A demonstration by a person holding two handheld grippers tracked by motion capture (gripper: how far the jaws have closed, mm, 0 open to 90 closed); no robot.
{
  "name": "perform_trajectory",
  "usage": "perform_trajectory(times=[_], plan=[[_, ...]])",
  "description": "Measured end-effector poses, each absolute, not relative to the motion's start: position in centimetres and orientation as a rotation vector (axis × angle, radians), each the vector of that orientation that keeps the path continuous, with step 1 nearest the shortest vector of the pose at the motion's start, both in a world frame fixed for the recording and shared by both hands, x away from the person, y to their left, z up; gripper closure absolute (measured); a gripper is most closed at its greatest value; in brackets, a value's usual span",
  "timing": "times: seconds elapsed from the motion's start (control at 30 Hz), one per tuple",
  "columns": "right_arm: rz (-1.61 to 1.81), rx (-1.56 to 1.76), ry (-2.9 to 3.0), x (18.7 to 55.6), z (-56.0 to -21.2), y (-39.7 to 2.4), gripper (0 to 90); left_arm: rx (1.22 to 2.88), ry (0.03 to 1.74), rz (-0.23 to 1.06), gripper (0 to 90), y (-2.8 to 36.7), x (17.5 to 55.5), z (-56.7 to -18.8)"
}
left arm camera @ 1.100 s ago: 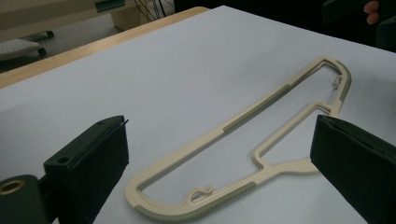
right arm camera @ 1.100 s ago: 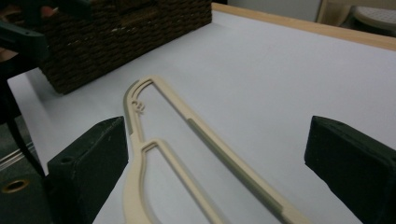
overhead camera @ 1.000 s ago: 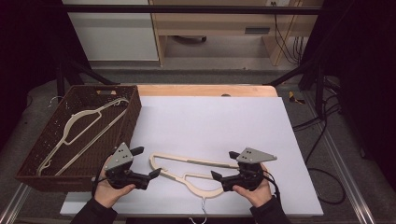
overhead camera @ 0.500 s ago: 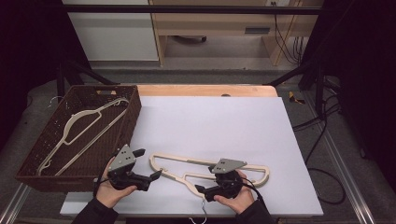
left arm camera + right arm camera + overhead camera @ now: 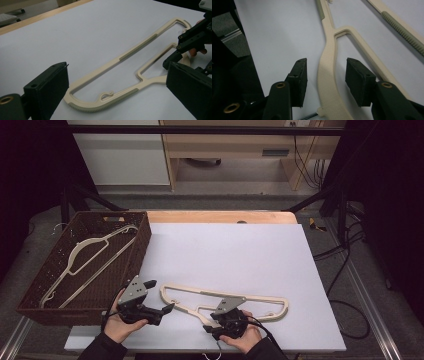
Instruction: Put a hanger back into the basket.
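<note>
— Two grippers at the near edge of the white surface [image 5: 240,250]; where's the hanger [image 5: 200,293]?
— Flat between them. The right gripper [image 5: 325,75] straddles its neck; its fingers have just been closing, pads not yet touching.
— And the left gripper [image 5: 167,309]?
— Fingers wide apart, empty.

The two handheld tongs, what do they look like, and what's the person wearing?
Both the left tongs and the right tongs are black, each topped by a grey three-cornered plate, with brass-coloured fittings at the jaw bases and a dark trailing cable. The person wears dark sleeves.
</note>
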State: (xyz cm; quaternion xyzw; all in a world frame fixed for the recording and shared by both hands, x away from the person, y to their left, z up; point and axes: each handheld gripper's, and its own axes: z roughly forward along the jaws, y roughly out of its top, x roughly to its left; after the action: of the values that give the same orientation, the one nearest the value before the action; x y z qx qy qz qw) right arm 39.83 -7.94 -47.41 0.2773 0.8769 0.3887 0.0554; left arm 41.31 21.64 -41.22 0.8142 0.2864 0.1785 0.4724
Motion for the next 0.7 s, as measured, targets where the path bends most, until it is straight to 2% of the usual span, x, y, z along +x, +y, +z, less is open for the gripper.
perform_trajectory(times=[0.3,0.7], plan=[[1.131,0.831,2.650,39.72,-47.83,-7.70,64.1,2.019,0.700,0.431,4.3,21.28,41.41,-41.72],[1.096,0.782,2.661,39.38,-47.72,-7.50,72.1,2.046,0.685,0.423,4.4,20.74,41.39,-42.17]])
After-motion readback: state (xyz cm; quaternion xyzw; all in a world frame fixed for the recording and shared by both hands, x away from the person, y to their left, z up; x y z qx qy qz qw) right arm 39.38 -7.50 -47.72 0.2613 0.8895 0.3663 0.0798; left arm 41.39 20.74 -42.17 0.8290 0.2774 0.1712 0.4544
